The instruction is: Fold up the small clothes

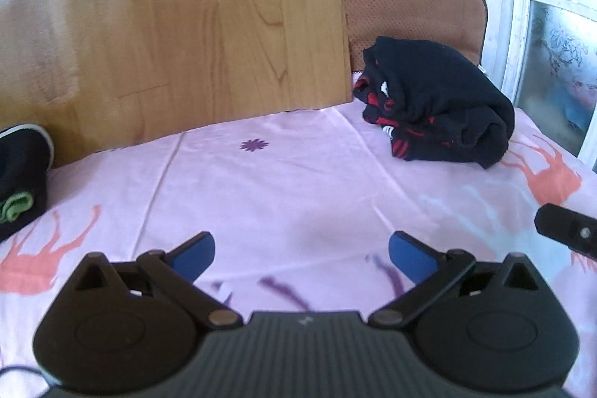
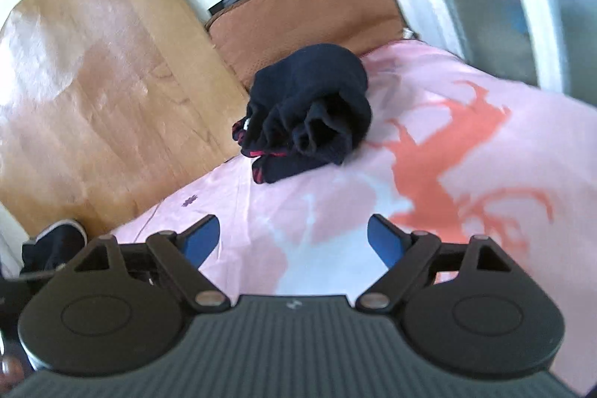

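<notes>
Left tool: my left tool has its blue-padded fingers spread wide over the bed, with nothing between them.
Right tool: my right tool is likewise spread apart and empty; I see only the sheet between its blue pads. One black fingertip of it pokes into the right edge of my left view.
Bed: I am looking at a pink cotton sheet printed with coral and pale blue splash shapes and small purple flowers, lying fairly flat with a few creases.
Clothes: the dark navy bundle of small garments with red stripes sits on the far side of the sheet, well apart from both tools, just beside the brown perforated cushion.
Second garment: a dark piece with a white trim and a green bit lies at the left edge of the bed.
Backdrop: a light wooden board stands behind the bed; a frosted window is at the right.
</notes>
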`<state>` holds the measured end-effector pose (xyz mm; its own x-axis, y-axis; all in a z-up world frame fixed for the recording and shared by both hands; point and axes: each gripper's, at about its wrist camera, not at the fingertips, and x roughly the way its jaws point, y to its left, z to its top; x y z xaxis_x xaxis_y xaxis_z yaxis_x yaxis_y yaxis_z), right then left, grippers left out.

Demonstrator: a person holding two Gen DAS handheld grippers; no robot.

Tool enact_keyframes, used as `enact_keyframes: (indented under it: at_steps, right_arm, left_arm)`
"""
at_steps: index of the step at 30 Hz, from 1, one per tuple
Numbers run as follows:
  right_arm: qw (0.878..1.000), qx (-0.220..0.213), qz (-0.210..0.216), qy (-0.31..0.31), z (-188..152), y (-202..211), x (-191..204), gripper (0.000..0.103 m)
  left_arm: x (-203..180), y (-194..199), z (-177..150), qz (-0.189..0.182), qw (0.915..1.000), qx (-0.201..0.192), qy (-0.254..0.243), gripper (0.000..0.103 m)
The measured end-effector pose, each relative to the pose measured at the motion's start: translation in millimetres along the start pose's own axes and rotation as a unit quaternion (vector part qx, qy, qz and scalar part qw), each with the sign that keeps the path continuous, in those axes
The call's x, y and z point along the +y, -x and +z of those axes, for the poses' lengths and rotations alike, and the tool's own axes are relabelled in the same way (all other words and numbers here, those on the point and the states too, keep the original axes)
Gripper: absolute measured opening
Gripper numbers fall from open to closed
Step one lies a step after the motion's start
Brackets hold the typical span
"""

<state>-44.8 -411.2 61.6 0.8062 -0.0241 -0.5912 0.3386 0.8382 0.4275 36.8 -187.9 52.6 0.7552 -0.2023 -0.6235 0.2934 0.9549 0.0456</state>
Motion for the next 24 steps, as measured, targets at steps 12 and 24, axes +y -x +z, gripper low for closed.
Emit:
enact_keyframes:
  at_steps: [12, 24]
  right_arm:
    - [0.997, -0.027, -0.063, 0.041, -41, 6, 29, 0.089]
    - [0.997, -0.010, -0.074, 0.033, -40, -1, 26, 0.089]
  left_arm:
    - [31, 9, -25, -0.028, 0.9992, -0.006, 0.029, 0.103]
    - [29, 6, -30, -0.018, 0.9998, -0.007, 0.011, 0.103]
